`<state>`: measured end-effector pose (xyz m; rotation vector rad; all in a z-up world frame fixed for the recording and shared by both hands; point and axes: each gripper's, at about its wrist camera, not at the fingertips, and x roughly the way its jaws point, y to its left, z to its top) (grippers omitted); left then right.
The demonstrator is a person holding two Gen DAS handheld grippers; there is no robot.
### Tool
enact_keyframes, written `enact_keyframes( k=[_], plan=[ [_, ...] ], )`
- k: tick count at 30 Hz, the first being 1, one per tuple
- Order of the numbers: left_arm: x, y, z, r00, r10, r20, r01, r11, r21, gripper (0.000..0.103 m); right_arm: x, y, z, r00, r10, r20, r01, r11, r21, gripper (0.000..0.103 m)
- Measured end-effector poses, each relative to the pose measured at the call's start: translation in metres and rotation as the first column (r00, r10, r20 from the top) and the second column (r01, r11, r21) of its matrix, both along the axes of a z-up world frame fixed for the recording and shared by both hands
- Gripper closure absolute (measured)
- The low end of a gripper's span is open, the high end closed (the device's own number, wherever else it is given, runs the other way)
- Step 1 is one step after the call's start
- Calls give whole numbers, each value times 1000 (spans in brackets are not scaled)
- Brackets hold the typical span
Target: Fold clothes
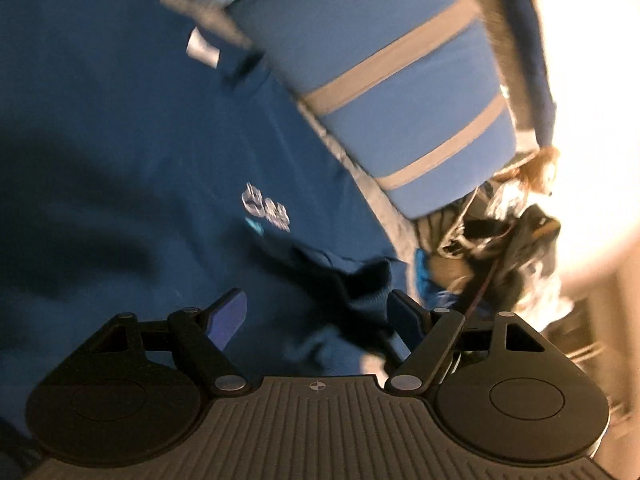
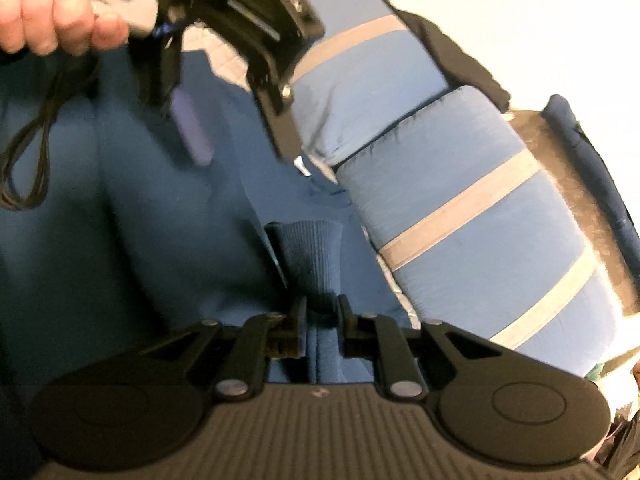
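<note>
Navy fleece, soft and matte, fills the near ground in both wrist views: a dark blue sweatshirt [image 1: 120, 128] lies spread out, and everything else can be placed against it. In the right wrist view, the right tongs [image 2: 322, 312] are drawn narrow and pinch a ribbed cuff [image 2: 312, 256] of that sweatshirt, the knit ridges standing up just beyond the jaws as a rounded, bunched tube. A seam of the same cloth runs back under the tongs toward the camera.

In the left wrist view, the left tongs [image 1: 316, 312] stand wide, with nothing between them; the blue-faced pad [image 1: 228, 316] of one finger hangs over the flat cloth, and a rumpled fold [image 1: 348, 284] of the sweatshirt rises near the other finger. Farther across the sweatshirt sits a small pale printed logo [image 1: 266, 210], blurred beyond reading, and farther still a pale neck label [image 1: 203, 50].

Along the far edge of the sweatshirt lies a long padded cushion [image 2: 460, 216], brighter blue, smooth and slightly shiny, crossed by flat grey bands [image 2: 460, 208] and divided by a dark seam into bolster-like sections. It bounds the sweatshirt on that side. Past the cushion's end in the left wrist view is a blurred heap of dark and striped clothes [image 1: 500, 248].

Above the sweatshirt in the right wrist view, the left tongs [image 2: 224, 120] appear as a black frame, gripped by a hand [image 2: 60, 12], with a thin black cord loop [image 2: 28, 160] dangling beside it.
</note>
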<state>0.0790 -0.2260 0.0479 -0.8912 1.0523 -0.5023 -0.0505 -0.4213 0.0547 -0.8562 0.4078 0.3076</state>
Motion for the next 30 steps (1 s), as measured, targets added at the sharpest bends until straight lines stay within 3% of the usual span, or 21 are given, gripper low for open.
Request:
enact_keyframes(
  k=[3, 6, 10, 12, 14, 17, 21, 23, 24, 26, 28, 30],
  plan=[
    [12, -3, -13, 989, 50, -137, -68, 989, -129, 26, 1, -4, 2, 1000, -15, 28, 15, 1000, 18, 89],
    [25, -9, -32, 961, 82, -265, -150, 957, -249, 26, 3, -7, 5, 998, -33, 59, 31, 999, 38, 89],
    [40, -26, -52, 931, 91, -354, -213, 922, -323, 28, 2, -9, 7, 993, -41, 108, 37, 998, 46, 89],
    [44, -33, -60, 919, 87, -385, -233, 906, -352, 35, -2, -9, 6, 991, -34, 130, 29, 999, 38, 89],
    [45, -40, -64, 919, 82, -385, -231, 904, -359, 61, -6, -9, 5, 989, -16, 149, 13, 1000, 20, 89],
    [47, -45, -57, 936, 73, -344, -188, 929, -317, 91, -16, -9, 1, 987, 23, 159, -20, 1000, -15, 89],
    [48, -50, -24, 983, 36, -178, -79, 968, -239, 97, -22, -14, 0, 987, 42, 154, -39, 999, -25, 86],
    [46, -53, -6, 995, 5, -98, -24, 980, -197, 98, -21, -19, 1, 989, 32, 147, -30, 999, -18, 64],
    [45, -55, 4, 998, -13, -56, 3, 985, -174, 98, -21, -21, 1, 989, 28, 144, -26, 1000, -15, 60],
    [42, -57, 25, 999, -40, 31, 43, 992, -121, 98, -21, -26, 2, 990, 18, 137, -17, 1000, -8, 28],
    [38, -57, 44, 992, -65, 112, 73, 995, -69, 98, -19, -33, 2, 993, -3, 121, 2, 1000, 9, 18],
    [33, -55, 59, 982, -76, 171, 83, 996, -31, 98, -14, -45, 4, 995, -56, 80, 52, 997, 50, 18]
  ],
)
